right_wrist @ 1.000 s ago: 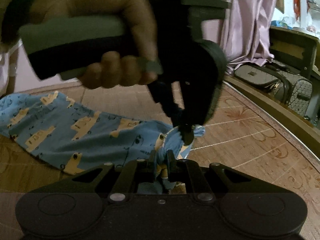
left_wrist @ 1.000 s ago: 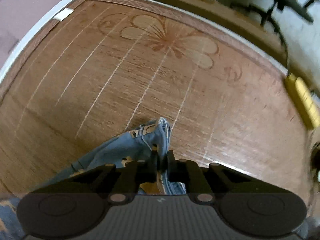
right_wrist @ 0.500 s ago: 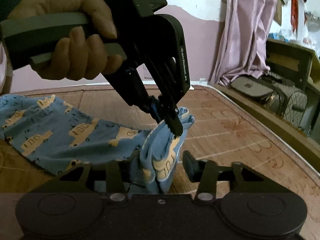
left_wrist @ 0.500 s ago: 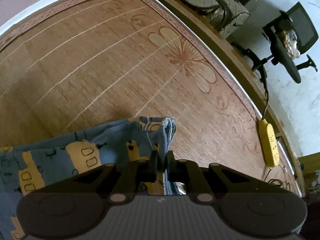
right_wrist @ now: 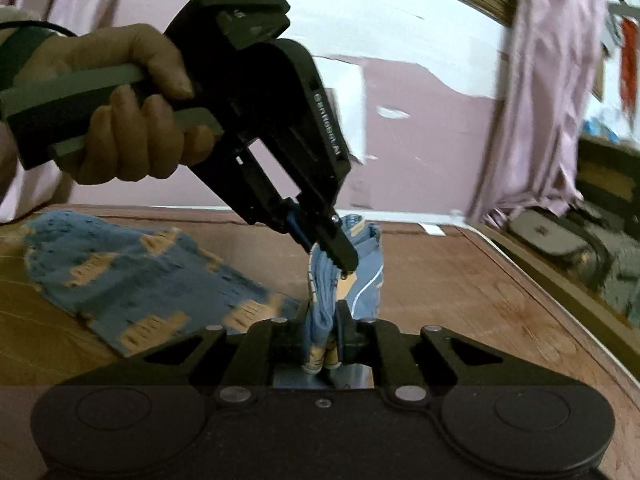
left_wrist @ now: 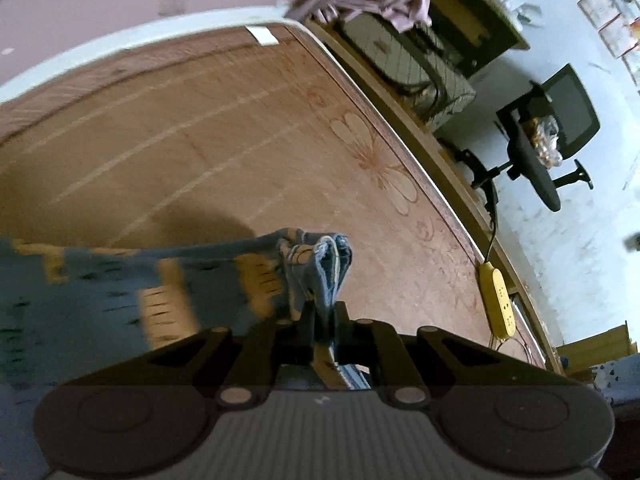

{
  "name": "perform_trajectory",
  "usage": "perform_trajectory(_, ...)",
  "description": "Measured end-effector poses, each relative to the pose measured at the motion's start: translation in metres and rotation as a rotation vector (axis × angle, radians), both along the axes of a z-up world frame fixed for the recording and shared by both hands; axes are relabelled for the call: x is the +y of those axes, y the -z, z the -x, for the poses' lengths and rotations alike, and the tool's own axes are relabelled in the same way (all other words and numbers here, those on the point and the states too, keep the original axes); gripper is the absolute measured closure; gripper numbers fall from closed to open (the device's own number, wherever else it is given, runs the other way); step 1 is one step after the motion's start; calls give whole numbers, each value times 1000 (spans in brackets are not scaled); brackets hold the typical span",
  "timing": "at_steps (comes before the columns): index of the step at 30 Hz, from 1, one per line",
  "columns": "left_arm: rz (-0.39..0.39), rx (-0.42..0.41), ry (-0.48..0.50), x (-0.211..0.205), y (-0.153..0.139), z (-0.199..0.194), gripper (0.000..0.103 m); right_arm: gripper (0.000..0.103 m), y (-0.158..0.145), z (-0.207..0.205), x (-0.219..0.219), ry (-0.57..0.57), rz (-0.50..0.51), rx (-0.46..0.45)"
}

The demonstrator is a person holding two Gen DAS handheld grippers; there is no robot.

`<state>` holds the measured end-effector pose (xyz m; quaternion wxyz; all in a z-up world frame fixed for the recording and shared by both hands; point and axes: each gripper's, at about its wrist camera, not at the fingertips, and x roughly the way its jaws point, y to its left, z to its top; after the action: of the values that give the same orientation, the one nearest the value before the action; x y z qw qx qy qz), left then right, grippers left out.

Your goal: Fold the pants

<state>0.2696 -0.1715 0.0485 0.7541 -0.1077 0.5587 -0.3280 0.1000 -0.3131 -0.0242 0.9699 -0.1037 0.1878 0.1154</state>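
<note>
The blue pants (right_wrist: 132, 276) with yellow truck prints lie stretched to the left over the brown mat (left_wrist: 224, 148). They also show in the left wrist view (left_wrist: 120, 284). My left gripper (left_wrist: 323, 312) is shut on the bunched hem end of the pants and holds it above the mat. In the right wrist view the left gripper (right_wrist: 344, 260) pinches the same bunch from above. My right gripper (right_wrist: 323, 320) is shut on that bunch just below it. The two grippers almost touch.
The mat's right edge (left_wrist: 404, 136) runs along a wooden frame. A yellow power strip (left_wrist: 496, 304) lies there. Bags (left_wrist: 424, 76) and an office chair (left_wrist: 556, 132) stand beyond. A pink curtain (right_wrist: 548, 80) hangs at the back right.
My right gripper, open half a second ago, has shut on the bunched hem. Both grippers have lifted the hem higher, and the views have tilted up toward the wall.
</note>
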Motion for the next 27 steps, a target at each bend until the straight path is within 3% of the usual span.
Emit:
perform_trajectory(6, -5, -13, -22, 73, 19, 2, 94, 91, 9, -13, 74, -81, 14, 109)
perform_trajectory(11, 40, 26, -35, 118, 56, -9, 94, 91, 31, -24, 116, -108, 62, 172)
perform_trajectory(14, 51, 38, -26, 128, 74, -11, 86, 91, 41, -27, 124, -101, 63, 203)
perform_trajectory(18, 67, 44, -30, 132, 87, -10, 58, 91, 47, -29, 129, -92, 60, 209)
perform_trajectory(19, 71, 50, -35, 133, 90, -11, 57, 90, 47, -30, 130, -91, 62, 212)
perform_trajectory(21, 63, 55, -46, 131, 93, -11, 61, 90, 49, -30, 132, -89, 69, 214)
perform_trajectory(22, 42, 48, -53, 128, 94, -11, 70, 90, 49, -30, 132, -89, 72, 214)
perform_trajectory(23, 5, 46, -57, 125, 94, -12, 92, 90, 48, -29, 132, -88, 76, 213)
perform_trajectory(27, -64, 18, -68, 114, 86, -6, 94, 90, 47, -27, 134, -92, 89, 211)
